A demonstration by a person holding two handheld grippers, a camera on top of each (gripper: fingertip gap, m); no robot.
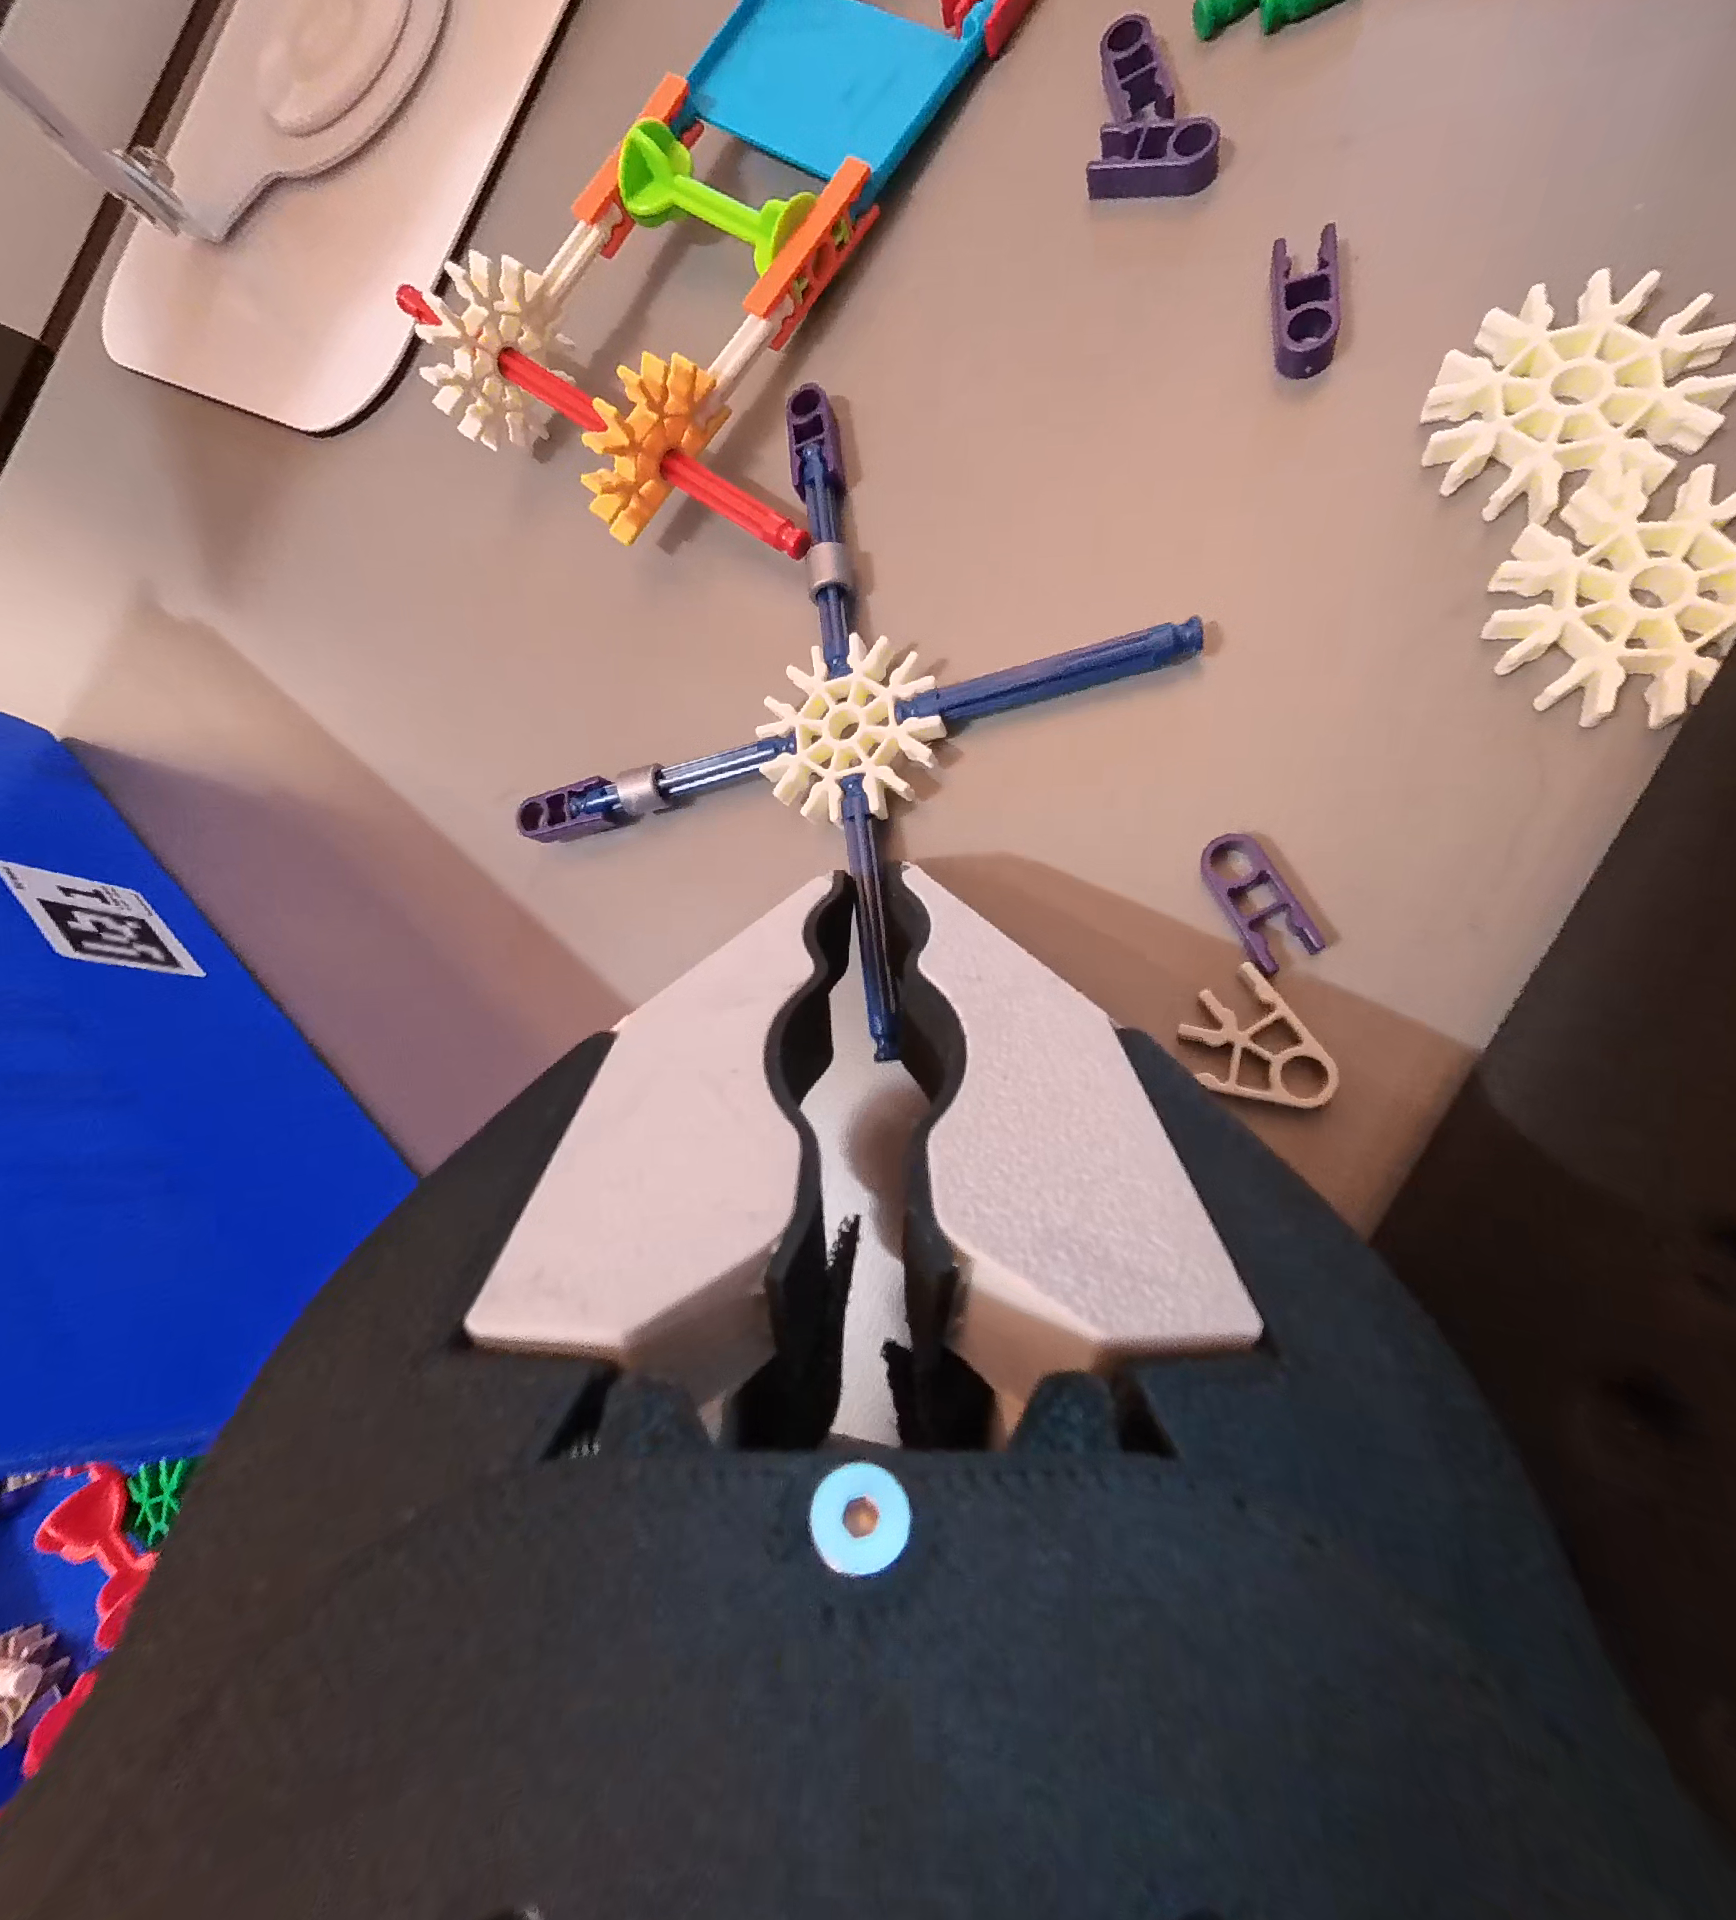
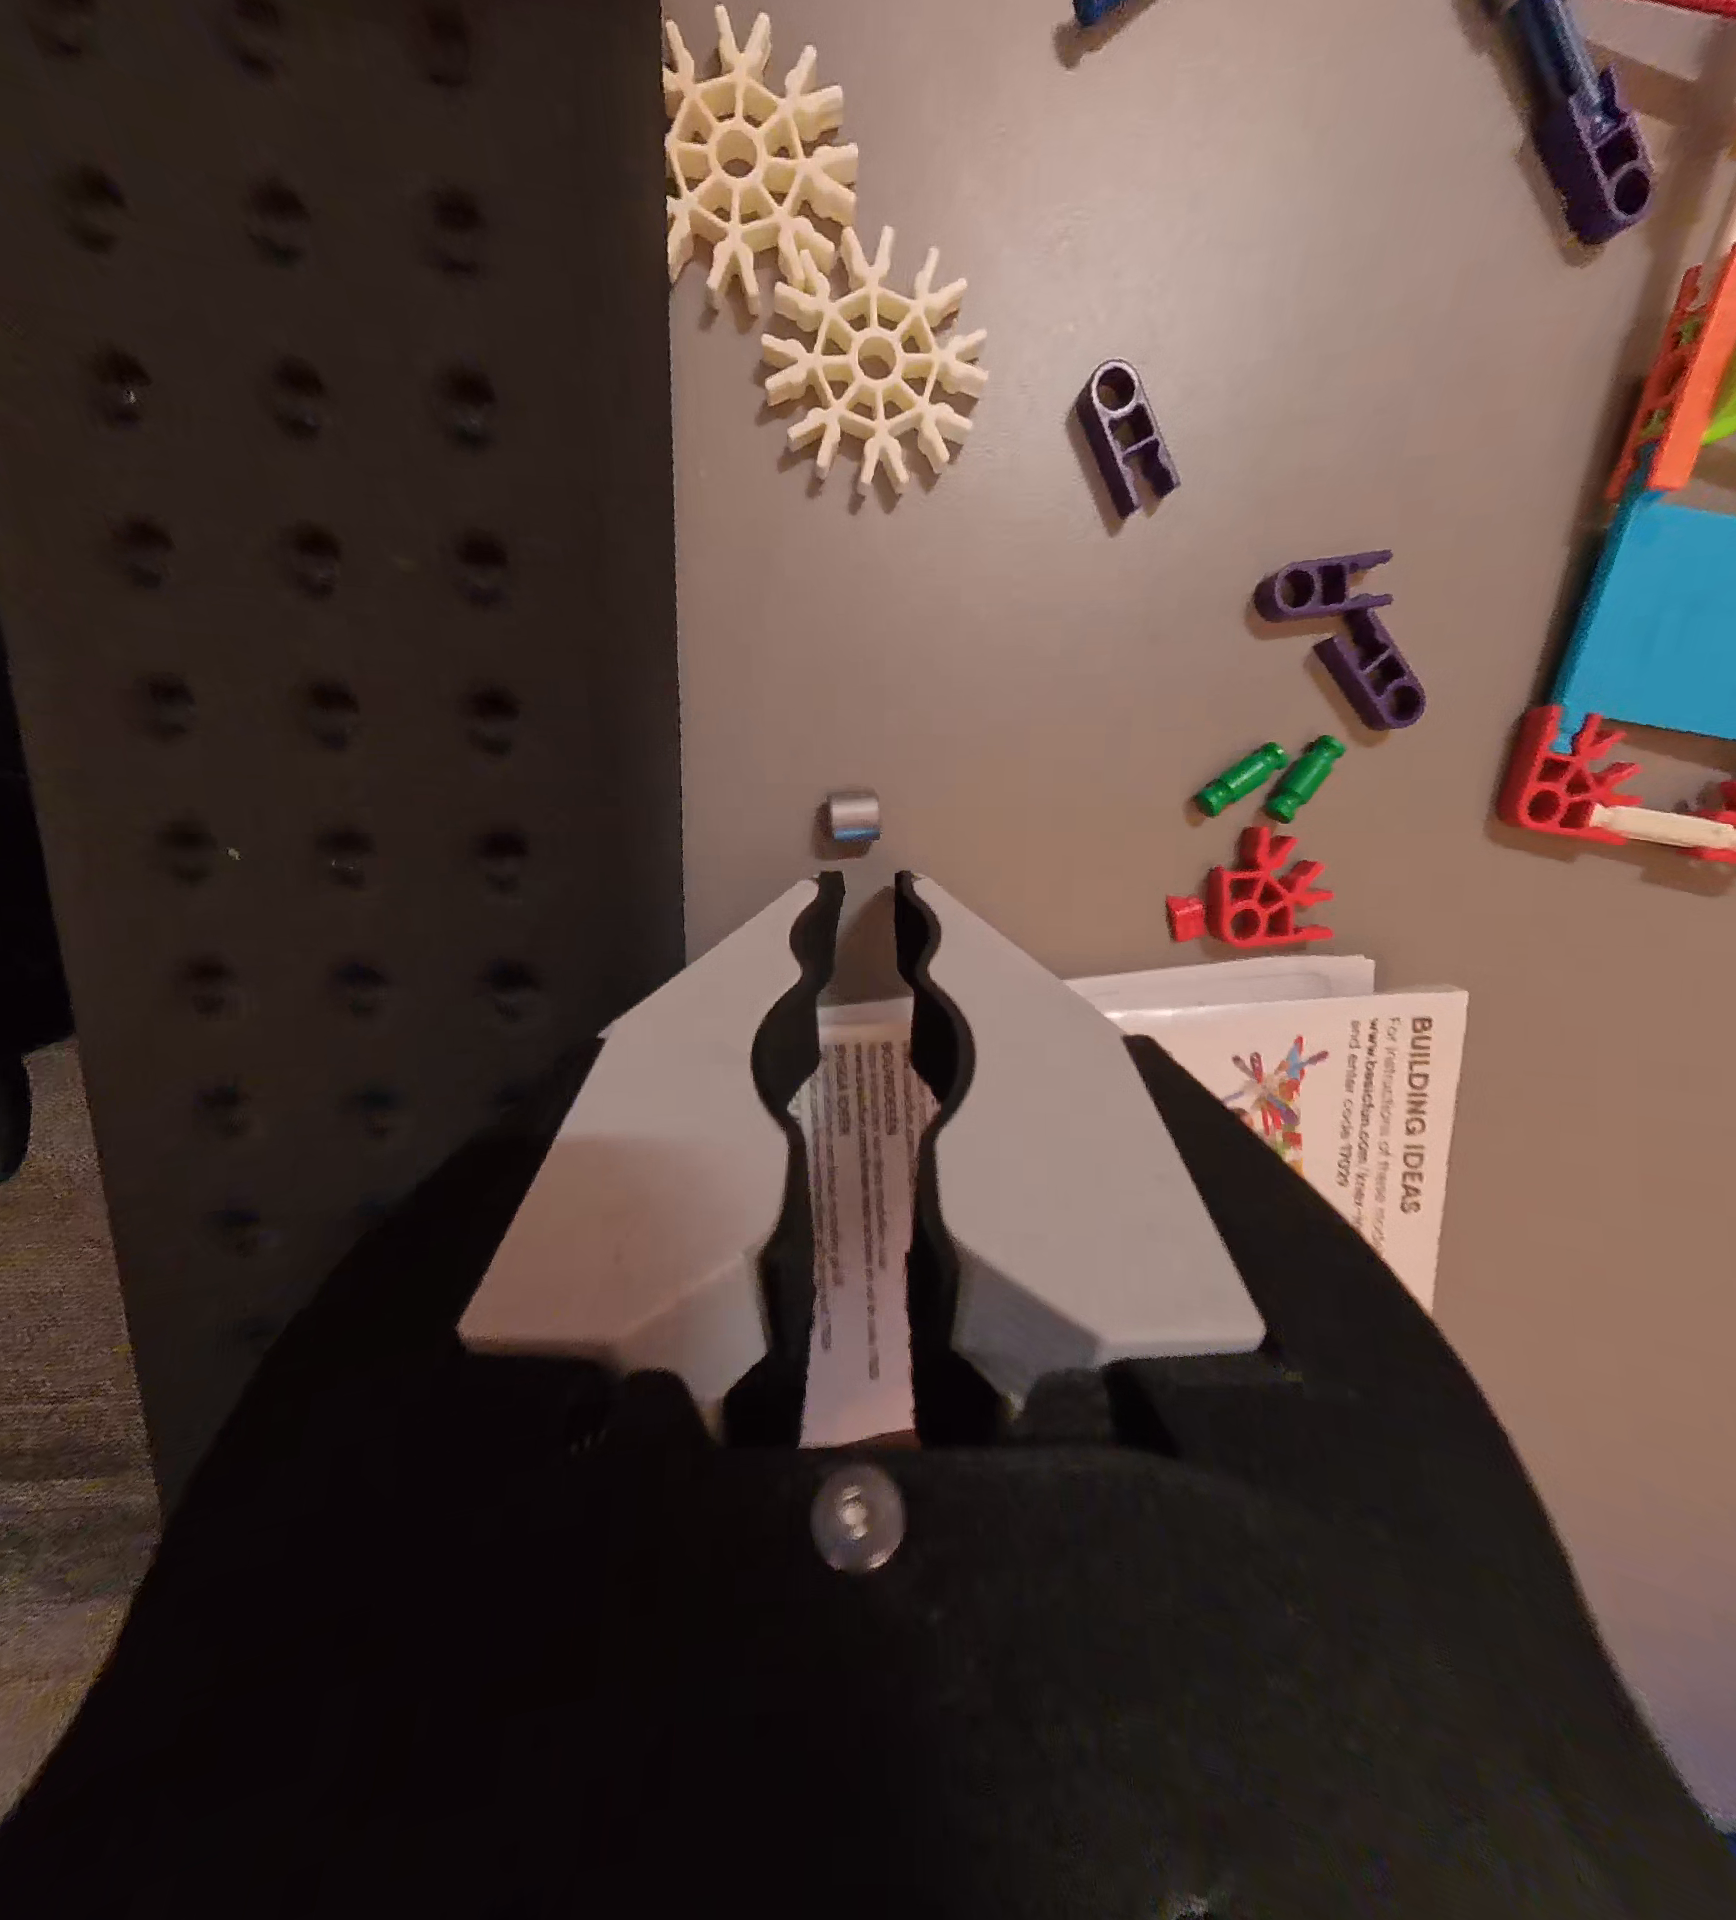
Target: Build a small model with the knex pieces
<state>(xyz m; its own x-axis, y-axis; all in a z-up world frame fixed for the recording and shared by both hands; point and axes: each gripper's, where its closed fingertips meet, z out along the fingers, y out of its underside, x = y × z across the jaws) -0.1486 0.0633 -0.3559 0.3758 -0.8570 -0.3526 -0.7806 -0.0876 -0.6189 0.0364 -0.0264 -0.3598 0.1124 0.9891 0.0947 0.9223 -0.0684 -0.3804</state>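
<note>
My left gripper [image 1: 872,881] is shut on one dark blue rod [image 1: 869,935] of a cross-shaped piece lying on the grey table. The cross has a cream snowflake connector [image 1: 848,729] at its hub and several blue rods. Two of the rods carry silver spacers [image 1: 829,566] and purple end clips [image 1: 554,812]. My right gripper [image 2: 866,883] is empty, its jaws a narrow gap apart. It sits just short of a loose silver spacer [image 2: 851,826] on the table, above a white printed booklet [image 2: 1363,1101].
A colourful rod-and-connector frame with a light blue panel [image 1: 822,94] lies at the back. Two loose cream snowflake connectors [image 1: 1581,390], purple clips [image 1: 1305,307], a tan connector [image 1: 1264,1055], green pegs [image 2: 1269,779] and a red connector [image 2: 1253,904] lie around. A blue box [image 1: 64,1143] stands left, a dark perforated panel [image 2: 303,623] right. Some 20 cm of space lies between my two pairs of fingers. From the right gripper's tips to the red connector [image 2: 1253,904] is close to 7 cm.
</note>
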